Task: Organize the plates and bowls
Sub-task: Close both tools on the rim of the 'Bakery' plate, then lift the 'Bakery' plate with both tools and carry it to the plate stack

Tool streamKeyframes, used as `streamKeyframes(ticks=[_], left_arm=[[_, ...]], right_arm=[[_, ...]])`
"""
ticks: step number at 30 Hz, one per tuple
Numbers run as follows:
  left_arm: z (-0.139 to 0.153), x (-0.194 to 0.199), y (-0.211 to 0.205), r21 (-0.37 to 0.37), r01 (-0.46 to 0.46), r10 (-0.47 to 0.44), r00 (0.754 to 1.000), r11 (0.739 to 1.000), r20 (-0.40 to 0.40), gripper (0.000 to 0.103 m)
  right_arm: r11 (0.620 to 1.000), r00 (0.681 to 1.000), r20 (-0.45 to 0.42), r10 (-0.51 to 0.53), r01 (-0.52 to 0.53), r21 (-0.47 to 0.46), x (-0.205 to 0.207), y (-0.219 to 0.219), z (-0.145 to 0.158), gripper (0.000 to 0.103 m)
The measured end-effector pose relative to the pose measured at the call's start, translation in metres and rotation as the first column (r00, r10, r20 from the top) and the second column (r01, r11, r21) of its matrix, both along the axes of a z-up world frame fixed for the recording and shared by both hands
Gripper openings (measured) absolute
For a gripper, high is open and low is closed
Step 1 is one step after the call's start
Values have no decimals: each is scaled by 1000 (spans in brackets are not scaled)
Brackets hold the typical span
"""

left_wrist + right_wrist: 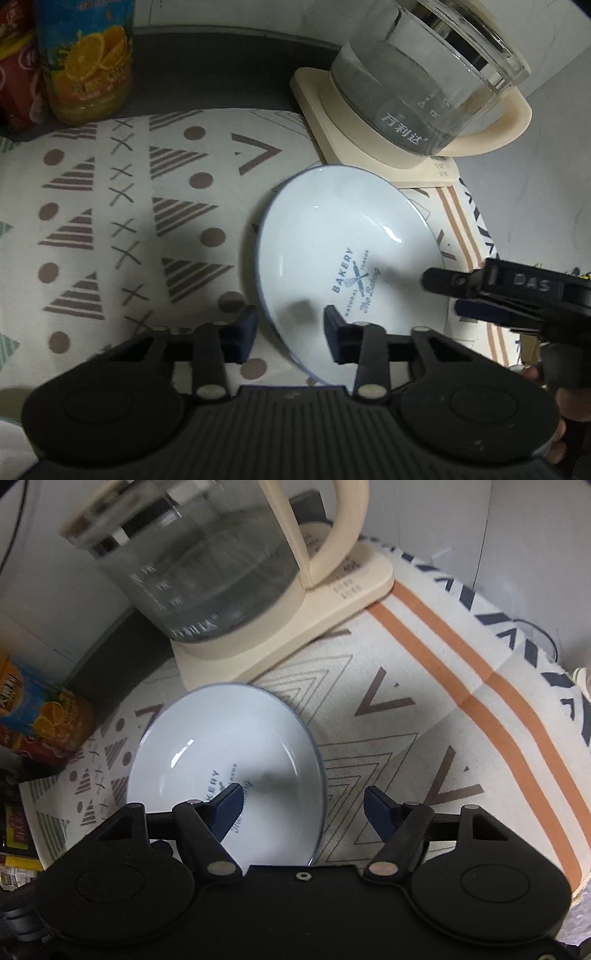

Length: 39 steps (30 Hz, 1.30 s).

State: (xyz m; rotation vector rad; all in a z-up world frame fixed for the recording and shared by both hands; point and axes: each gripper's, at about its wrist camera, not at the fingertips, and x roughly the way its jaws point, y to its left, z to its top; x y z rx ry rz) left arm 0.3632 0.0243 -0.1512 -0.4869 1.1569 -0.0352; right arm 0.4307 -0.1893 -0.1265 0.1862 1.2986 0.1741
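Observation:
A white plate [343,236] with a thin blue rim and blue "BAKERY" print lies on the patterned cloth; it also shows in the right wrist view [207,738]. My left gripper [291,332] is open, its two blue-padded fingers astride the plate's near left rim, one outside and one over the plate. My right gripper [303,805] is open, astride the plate's right rim, its left finger over the plate. In the left wrist view the right gripper [443,291] comes in from the right, over the plate's right edge.
A glass kettle [424,74] on a cream base [388,147] stands just behind the plate; it also shows in the right wrist view [207,554]. An orange juice bottle [86,59] and a red package [14,85] stand at the back left. The cloth [110,221] covers the table.

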Motion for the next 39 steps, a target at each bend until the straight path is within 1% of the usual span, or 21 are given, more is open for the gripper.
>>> streamKeyframes(ticks=[2,4,6,8,13,16,19,20,21,22,23,29,33,35,39], left_arm=[[-2,0,-4,12,8,-8,1000,1000,5,34],[-6,-1,-6,4,12,-12,1000,1000,-7,31],[-10,-1,-6,-5,12,-12,1000,1000,-19,28],[-12,-1,-7,-9,15,-15,1000,1000,-26,26],[-15,0,-7,-12,13,-14,999,1000,-29,24],[-16,0,-5,-18,12,-13,1000,1000,-28,23],[-16,1,-4,-23,3,-4,1000,1000,-31,19],[-16,1,-3,-27,-3,2,999,1000,-33,18],[-16,2,-2,-30,-9,8,999,1000,-35,18],[-15,2,0,-28,-14,13,999,1000,-35,18],[-13,1,1,-25,-18,17,999,1000,-32,18],[-3,2,16,-17,-42,42,999,999,-6,18],[8,-2,23,-16,-47,48,998,999,35,18],[14,-4,24,-10,-45,46,998,999,47,18],[28,-11,28,-11,-63,63,995,998,80,18]], right_arm=[[1000,1000,-25,3,-2,16,3,-1,-5,61],[999,999,-34,-16,17,40,5,-4,-6,56],[999,999,-49,-12,13,29,6,-4,-8,44],[1000,998,-67,14,-12,20,8,0,-11,38],[998,994,-94,63,-62,6,17,9,-17,38],[999,992,-124,34,-29,40,24,6,-23,37],[999,990,-140,28,-21,49,26,6,-25,36],[999,990,-141,28,-22,46,26,6,-25,32],[999,990,-139,30,-25,34,26,7,-25,23],[999,991,-134,32,-31,14,26,7,-25,21],[999,992,-124,35,-33,19,24,6,-24,19],[992,999,-45,28,-22,122,11,-3,-8,8],[984,999,15,35,-37,177,7,-2,6,8],[982,999,18,30,-33,185,5,-2,10,8],[977,998,54,33,-44,210,-2,-2,20,8]])
